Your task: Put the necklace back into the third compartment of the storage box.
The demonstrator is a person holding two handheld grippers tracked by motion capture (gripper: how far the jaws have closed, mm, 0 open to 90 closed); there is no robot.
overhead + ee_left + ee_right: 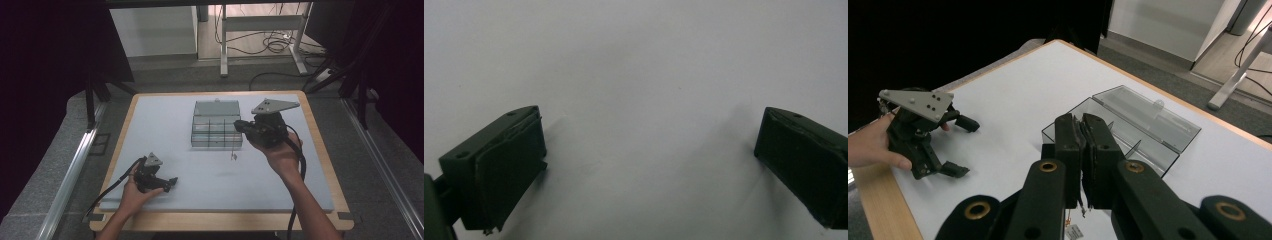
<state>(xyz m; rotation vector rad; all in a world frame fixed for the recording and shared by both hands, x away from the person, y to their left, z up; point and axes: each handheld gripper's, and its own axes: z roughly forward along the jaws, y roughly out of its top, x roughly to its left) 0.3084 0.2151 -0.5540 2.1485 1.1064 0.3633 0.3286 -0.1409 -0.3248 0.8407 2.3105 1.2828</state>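
Observation:
A clear plastic compartment box (216, 131) stands mid-table with its lid folded back; it also shows ahead of the jaws (1143, 145). My right gripper (237, 125) hovers at the box's right front corner, shut on a thin thread. From the thread hangs a small tag (233, 157), just in front of the box. In the right gripper view the jaws (1082, 122) are pressed together and the tag (1074, 232) dangles below them. My left gripper (171, 184) rests open on the mat near the front left. Its jaws (649, 120) are wide apart with nothing between them.
A grey mat (165, 120) covers the wooden table (320, 145). The left gripper (965, 147) and the hand holding it sit far left in the right gripper view. Dark curtains flank the table; a desk frame and cables lie on the floor beyond.

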